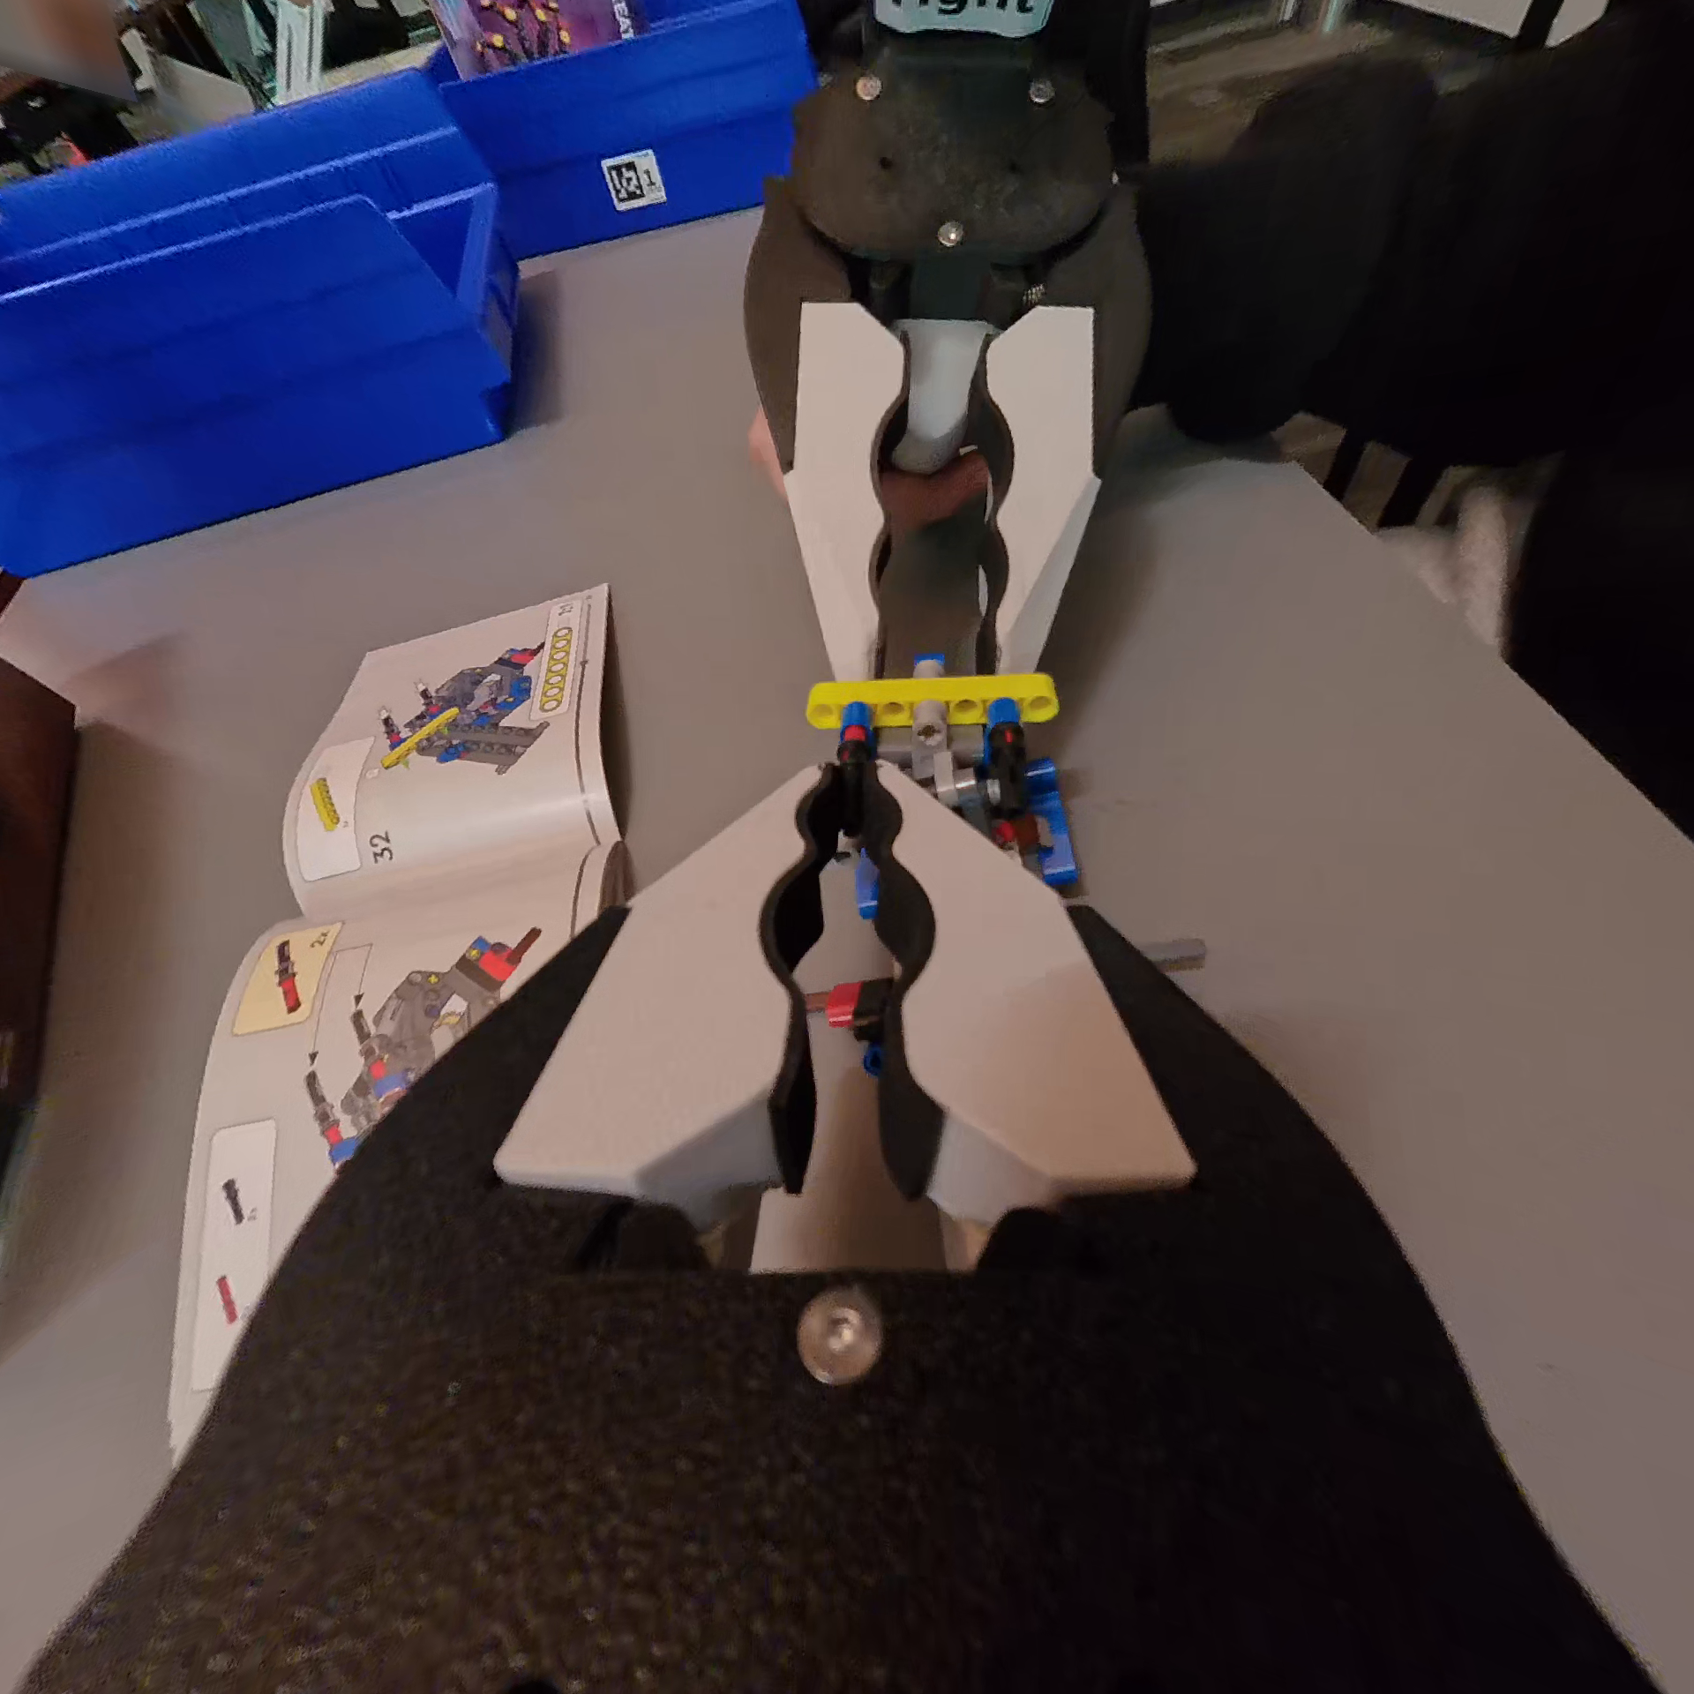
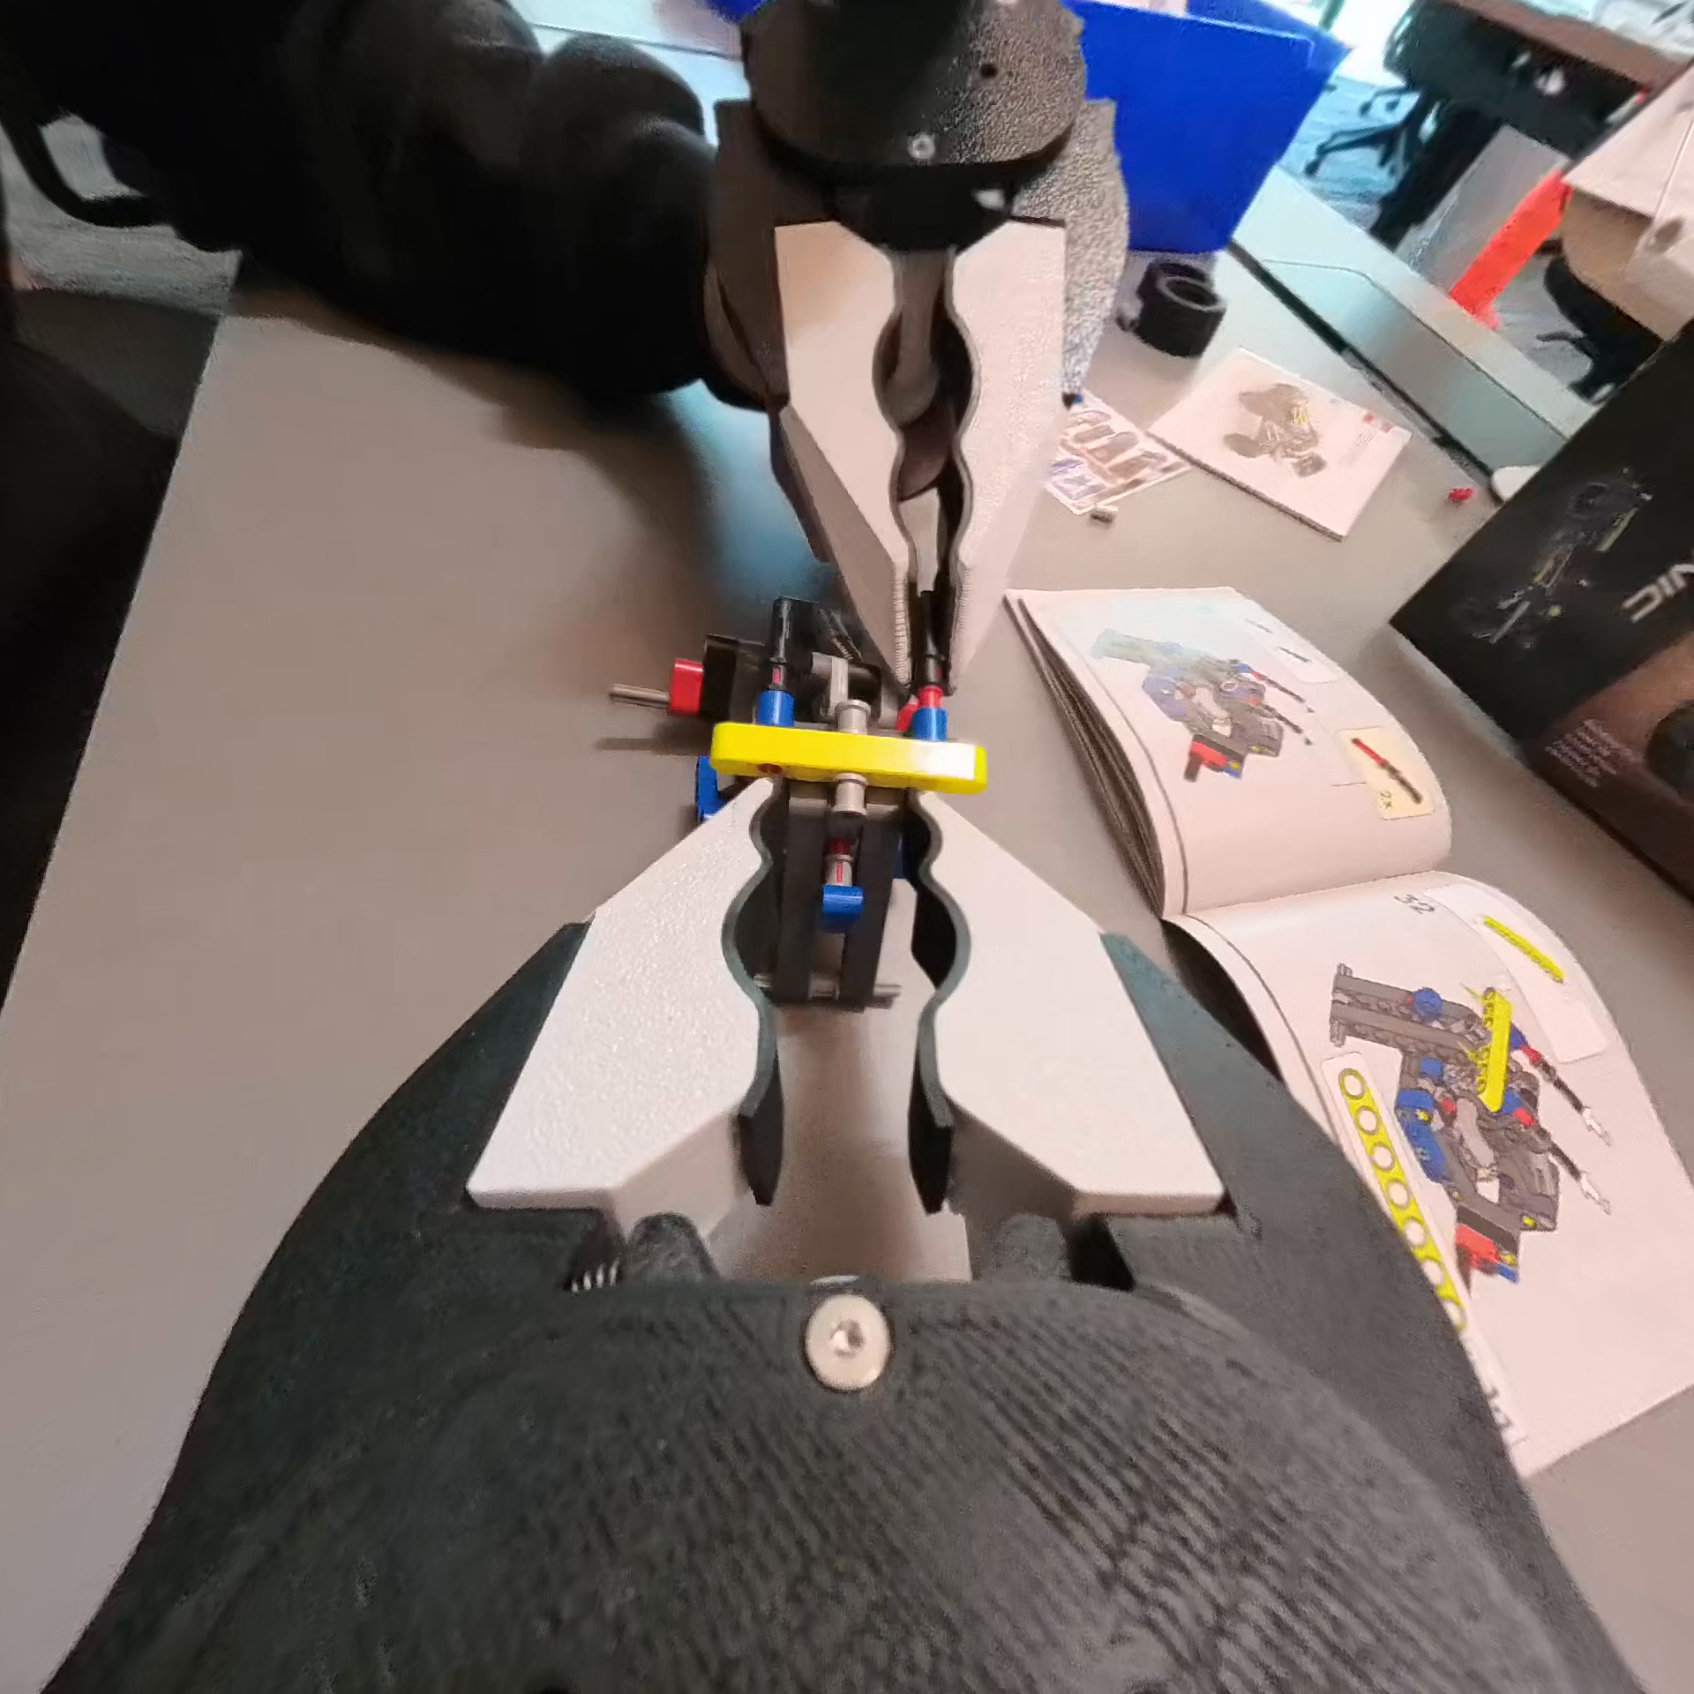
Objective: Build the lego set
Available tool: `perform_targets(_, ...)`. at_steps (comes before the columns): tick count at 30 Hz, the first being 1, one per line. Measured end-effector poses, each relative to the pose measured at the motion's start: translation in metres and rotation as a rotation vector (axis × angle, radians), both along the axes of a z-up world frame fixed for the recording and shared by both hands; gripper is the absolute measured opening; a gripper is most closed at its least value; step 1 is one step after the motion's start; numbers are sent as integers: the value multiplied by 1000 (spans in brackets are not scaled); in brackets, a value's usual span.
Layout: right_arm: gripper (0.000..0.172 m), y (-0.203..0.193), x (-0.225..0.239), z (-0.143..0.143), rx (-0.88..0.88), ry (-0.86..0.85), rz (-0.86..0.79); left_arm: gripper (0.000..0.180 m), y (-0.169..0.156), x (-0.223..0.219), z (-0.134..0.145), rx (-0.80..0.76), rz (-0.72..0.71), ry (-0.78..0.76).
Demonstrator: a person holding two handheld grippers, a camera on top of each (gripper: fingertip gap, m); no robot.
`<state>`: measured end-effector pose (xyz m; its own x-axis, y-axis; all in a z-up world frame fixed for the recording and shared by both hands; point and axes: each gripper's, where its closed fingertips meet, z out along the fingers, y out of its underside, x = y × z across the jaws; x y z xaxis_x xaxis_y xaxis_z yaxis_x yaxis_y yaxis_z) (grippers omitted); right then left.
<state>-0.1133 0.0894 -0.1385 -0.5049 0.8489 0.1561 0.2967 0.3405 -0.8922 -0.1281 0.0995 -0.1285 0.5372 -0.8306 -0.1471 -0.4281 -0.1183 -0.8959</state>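
Grey table (image 1: 1283, 825) carries two blue bins (image 1: 238, 321) at its far left and an open instruction booklet (image 1: 458, 761) just left of the work. Brick assembly (image 2: 825, 724) of grey, blue, black and red parts, with a yellow beam (image 1: 930, 701) across it, sits at centre between the two opposed grippers. Right gripper (image 2: 834, 807) is part open, its pads pressed on the assembly's dark grey frame (image 2: 825, 917) below the beam. Left gripper (image 1: 852, 779) is nearly closed, pinching a thin black pin (image 1: 851, 770) standing from the beam's blue connector.
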Motion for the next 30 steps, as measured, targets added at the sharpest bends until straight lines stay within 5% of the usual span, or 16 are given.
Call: perform_targets(30, 22, 4, -6, -1, -13, -10, 9, 2, 5, 1, 2, 29, -84, -6)
